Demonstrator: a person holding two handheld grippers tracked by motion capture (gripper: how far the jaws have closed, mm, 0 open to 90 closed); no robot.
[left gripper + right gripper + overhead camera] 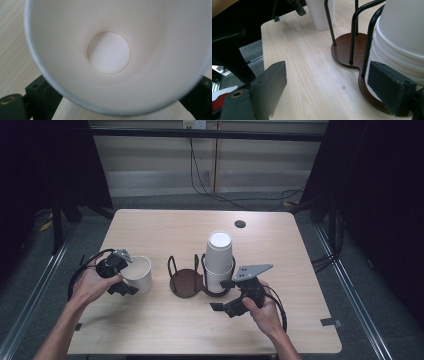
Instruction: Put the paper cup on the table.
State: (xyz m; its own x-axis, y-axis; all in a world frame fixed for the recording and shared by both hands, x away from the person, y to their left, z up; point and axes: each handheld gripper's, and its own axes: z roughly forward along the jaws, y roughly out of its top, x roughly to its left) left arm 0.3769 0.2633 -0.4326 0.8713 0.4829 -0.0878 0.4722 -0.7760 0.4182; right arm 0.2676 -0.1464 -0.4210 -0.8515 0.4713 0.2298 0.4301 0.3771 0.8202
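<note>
Between left tongs — paper cup

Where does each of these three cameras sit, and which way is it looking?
High view: above the table, looking down; forearms, left gripper, right gripper.
Left gripper view: rides that gripper, looking into the single cup; its jaws at the bottom corners.
Right gripper view: rides that gripper, facing the cup holder; open jaws.
High and right views share the cup stack.

1. A lab or recording room, not a home.
2. One pale wooden table stands on grey carpet.
3. Black curtains hang at both sides.
4. Loose cables trail across the floor below a panelled wall.
</note>
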